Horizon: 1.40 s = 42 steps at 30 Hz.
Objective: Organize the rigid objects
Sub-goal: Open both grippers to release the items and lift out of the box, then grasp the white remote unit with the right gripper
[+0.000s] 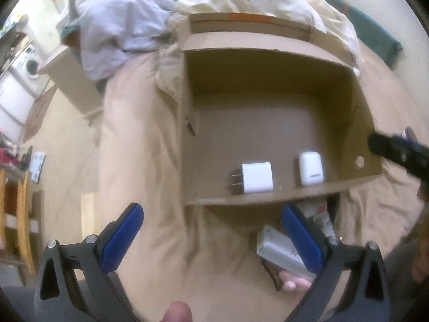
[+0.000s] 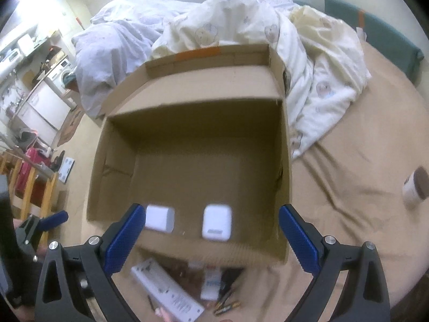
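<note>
An open cardboard box [image 1: 362, 123] [image 2: 112, 161] lies on the tan bed sheet. Inside, near its front wall, sit a white plug charger [image 1: 256, 177] [image 2: 159, 218] and a white earbud case [image 1: 311, 169] [image 2: 216, 222]. In front of the box lie a white remote [image 2: 166, 292] [image 1: 278, 252], a small white packet [image 2: 211, 284] and several batteries [image 2: 226, 307]. My left gripper [image 1: 211, 238] is open over the sheet, left of the remote. My right gripper [image 2: 210, 238] is open above the box's front wall, nothing between its fingers. The right gripper's body [image 1: 396, 150] shows at the right edge of the left wrist view.
Crumpled white and cream bedding [image 2: 241, 21] [image 1: 128, 13] is piled behind the box. A paper cup with a brown lid [image 2: 415, 187] lies on the sheet at right. Left of the bed are a floor, wooden chair [image 1: 21, 214] and a washing machine [image 1: 30, 64].
</note>
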Each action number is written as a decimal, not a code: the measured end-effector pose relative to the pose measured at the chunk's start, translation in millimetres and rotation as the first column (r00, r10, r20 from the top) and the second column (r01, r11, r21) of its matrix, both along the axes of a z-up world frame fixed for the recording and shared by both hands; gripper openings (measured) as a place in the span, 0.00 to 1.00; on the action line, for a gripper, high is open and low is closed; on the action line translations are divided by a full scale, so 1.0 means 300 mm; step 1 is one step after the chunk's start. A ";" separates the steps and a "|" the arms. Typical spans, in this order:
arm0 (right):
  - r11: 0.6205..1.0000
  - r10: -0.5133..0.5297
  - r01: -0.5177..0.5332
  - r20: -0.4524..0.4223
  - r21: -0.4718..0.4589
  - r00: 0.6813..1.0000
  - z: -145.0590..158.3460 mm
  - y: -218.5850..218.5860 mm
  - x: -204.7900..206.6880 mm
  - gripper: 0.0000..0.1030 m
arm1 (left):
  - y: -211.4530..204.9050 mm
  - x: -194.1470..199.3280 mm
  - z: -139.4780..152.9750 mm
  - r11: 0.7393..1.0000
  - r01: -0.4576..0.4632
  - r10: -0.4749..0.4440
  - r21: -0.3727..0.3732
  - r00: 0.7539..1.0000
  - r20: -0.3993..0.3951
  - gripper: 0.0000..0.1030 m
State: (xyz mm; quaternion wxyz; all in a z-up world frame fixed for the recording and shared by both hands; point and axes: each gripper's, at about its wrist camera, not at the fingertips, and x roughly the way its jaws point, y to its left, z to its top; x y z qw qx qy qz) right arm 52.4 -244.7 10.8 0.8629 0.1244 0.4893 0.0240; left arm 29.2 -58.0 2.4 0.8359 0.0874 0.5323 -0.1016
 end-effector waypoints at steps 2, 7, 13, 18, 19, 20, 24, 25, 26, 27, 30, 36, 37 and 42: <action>1.000 0.012 -0.012 -0.007 0.004 1.000 -0.003 0.016 -0.028 1.00 | 0.019 -0.011 0.013 1.000 -0.010 0.010 0.014 1.000 0.021 1.00; 0.999 0.039 -0.039 -0.015 0.010 0.999 0.001 0.053 -0.092 1.00 | 0.035 -0.037 0.038 0.999 -0.031 0.030 0.038 0.999 0.022 1.00; 0.998 0.055 -0.055 -0.016 0.024 0.998 0.010 0.074 -0.167 1.00 | 0.018 -0.081 0.092 0.999 0.007 -0.010 0.044 0.999 0.051 1.00; 0.999 0.037 -0.036 -0.036 0.035 0.999 -0.013 0.056 -0.208 1.00 | 0.027 -0.080 0.058 1.000 0.006 -0.007 0.010 1.000 0.021 1.00; 0.999 0.031 -0.030 -0.040 0.038 0.999 -0.019 0.052 -0.217 1.00 | 0.026 -0.078 0.043 1.000 0.010 -0.011 0.013 1.000 0.014 1.00; 0.999 0.023 -0.022 -0.048 0.038 0.999 -0.029 0.047 -0.225 1.00 | 0.024 -0.077 0.029 1.000 0.014 -0.014 0.018 1.000 0.009 1.00; 0.999 0.004 0.000 -0.077 0.044 0.997 -0.069 0.032 -0.235 1.00 | 0.036 -0.076 -0.010 1.000 0.018 -0.018 0.012 1.000 0.018 1.00; 0.999 -0.002 0.006 -0.094 0.041 0.996 -0.083 0.029 -0.234 1.00 | 0.042 -0.074 -0.019 1.000 0.011 -0.011 0.013 1.000 0.015 1.00; 0.999 -0.007 0.012 -0.105 0.044 0.994 -0.087 0.027 -0.235 1.00 | 0.052 -0.069 -0.030 1.000 -0.001 0.001 0.006 1.000 0.002 1.00; 0.998 -0.011 0.017 -0.108 0.054 0.994 -0.089 0.024 -0.238 1.00 | 0.061 -0.067 -0.033 1.000 -0.010 0.010 0.000 1.000 -0.008 1.00; 0.999 -0.007 0.012 -0.099 0.048 0.995 -0.088 0.025 -0.249 1.00 | 0.093 -0.056 -0.041 0.998 -0.049 0.049 -0.031 0.999 -0.025 1.00; 0.989 0.048 -0.021 -0.179 0.149 0.983 -0.163 0.043 -0.244 1.00 | 0.137 -0.044 -0.067 0.995 -0.099 0.098 -0.015 0.994 -0.042 1.00; 0.987 0.062 -0.032 -0.189 0.157 0.980 -0.173 0.055 -0.242 1.00 | 0.143 -0.039 -0.071 0.994 -0.108 0.107 -0.018 0.993 -0.046 1.00; 0.973 0.181 -0.143 -0.219 0.179 0.959 -0.213 0.160 -0.218 0.88 | 0.174 -0.013 -0.075 0.985 -0.167 0.164 -0.036 0.984 -0.074 1.00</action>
